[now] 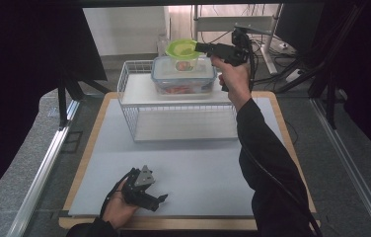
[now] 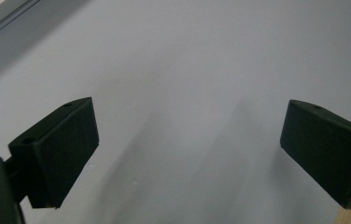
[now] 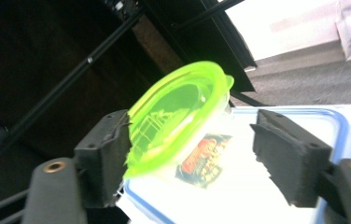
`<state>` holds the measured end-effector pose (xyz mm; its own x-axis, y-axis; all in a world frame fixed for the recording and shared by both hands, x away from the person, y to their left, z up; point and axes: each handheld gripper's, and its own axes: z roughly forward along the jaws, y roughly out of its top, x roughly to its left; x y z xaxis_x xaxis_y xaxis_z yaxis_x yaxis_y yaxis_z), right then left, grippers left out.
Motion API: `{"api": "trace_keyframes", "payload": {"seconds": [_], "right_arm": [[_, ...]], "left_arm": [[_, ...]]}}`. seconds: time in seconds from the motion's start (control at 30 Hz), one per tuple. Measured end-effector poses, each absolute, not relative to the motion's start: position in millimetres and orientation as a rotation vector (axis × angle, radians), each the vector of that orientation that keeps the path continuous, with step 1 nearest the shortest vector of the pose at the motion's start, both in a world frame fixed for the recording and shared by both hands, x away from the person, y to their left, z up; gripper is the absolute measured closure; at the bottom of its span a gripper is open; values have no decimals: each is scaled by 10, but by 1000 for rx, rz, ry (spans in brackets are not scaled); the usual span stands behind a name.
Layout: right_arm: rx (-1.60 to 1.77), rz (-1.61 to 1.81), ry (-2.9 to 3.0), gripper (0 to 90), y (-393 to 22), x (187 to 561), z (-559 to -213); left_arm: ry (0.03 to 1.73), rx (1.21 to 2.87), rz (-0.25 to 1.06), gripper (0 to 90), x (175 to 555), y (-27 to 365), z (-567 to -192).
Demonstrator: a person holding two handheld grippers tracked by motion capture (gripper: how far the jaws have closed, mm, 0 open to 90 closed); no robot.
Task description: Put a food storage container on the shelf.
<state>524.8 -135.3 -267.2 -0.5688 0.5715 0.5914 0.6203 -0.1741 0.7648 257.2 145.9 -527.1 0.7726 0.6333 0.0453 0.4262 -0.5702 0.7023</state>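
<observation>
Up top, right hand-held gripper [image 3: 190, 161] spread around green-lidded tub [image 3: 176, 116], left hand-held gripper [image 2: 187, 154] wide

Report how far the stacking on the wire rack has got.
Done: blue-rimmed box on the wire rack, green-lidded tub atop it. In hand: right tool, jaws open, straddles the tub. Left: grip or withdraw, unclear which; left tool lies open.

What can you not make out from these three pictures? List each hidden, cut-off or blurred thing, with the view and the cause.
1. Label on the green-lidded tub: right gripper view, blurred; its words cannot be read.
2. Contents of the clear container: high view, too small; only something reddish shows.
3. Whether the right gripper touches the tub: one jaw overlaps the lid's edge, contact unclear.
4. Left gripper: left gripper view, jaw bases cut off by the bottom edge.
</observation>
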Motion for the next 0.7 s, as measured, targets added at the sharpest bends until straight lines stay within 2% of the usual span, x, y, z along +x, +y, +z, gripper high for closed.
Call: {"api": "trace_keyframes", "payload": {"seconds": [0.3,0.7], "right_arm": [[-1327,-1895,-2245,182,-1527,4888,-2748],[-1159,-1867,-2534,111,-1754,4215,-3148]], "left_arm": [[813,2223,362,34,2578,1468,-5250],[827,2183,349,28,2576,1472,-5240]]}}
